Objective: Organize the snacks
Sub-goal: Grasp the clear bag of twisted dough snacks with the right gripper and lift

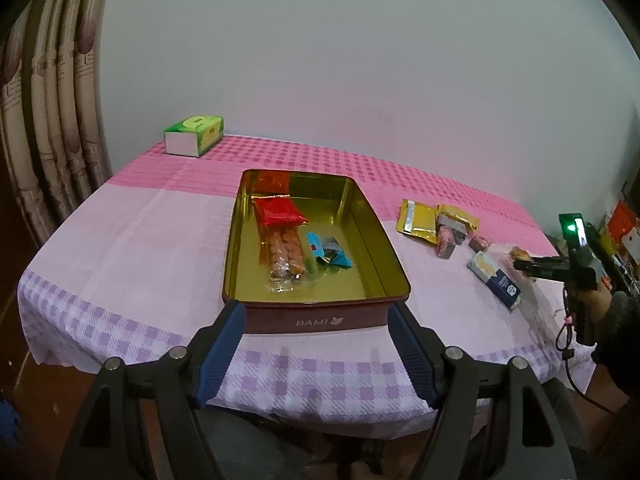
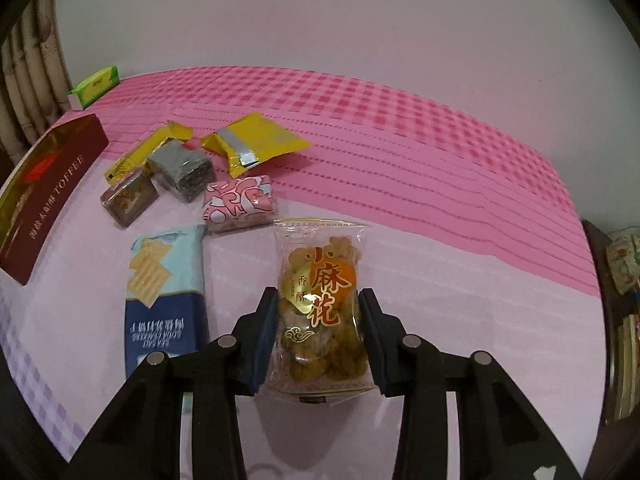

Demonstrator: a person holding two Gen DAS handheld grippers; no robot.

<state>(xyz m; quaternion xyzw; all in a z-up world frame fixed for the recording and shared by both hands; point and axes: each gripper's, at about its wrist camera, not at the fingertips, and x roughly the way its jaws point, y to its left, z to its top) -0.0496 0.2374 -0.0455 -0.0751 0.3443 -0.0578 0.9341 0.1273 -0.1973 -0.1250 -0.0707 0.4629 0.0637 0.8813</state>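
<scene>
- A clear bag of small fried twists [image 2: 322,308] lay flat on the desk [image 2: 400,184] near its right edge, between the pads of the right claw [image 2: 318,334], which pressed on its two long sides.
- Just left of it lay a blue cracker packet [image 2: 166,292]; beyond were a pink patterned sweet [image 2: 239,202], two dark wrapped cubes [image 2: 127,197] and two torn yellow wrappers [image 2: 260,142].
- The open red tin [image 1: 316,320] stood at the desk's near middle, holding a red-topped sausage pack [image 1: 280,232] and a teal wrapper [image 1: 330,254].
- The left claw [image 1: 316,344] was spread apart at the tin's near wall; whether it touched the tin I could not tell.
- A pink and lilac checked cloth covered the desk; a green tissue box [image 1: 194,135] sat at the far left corner, by a curtain [image 1: 52,120] and a plain pale wall.
</scene>
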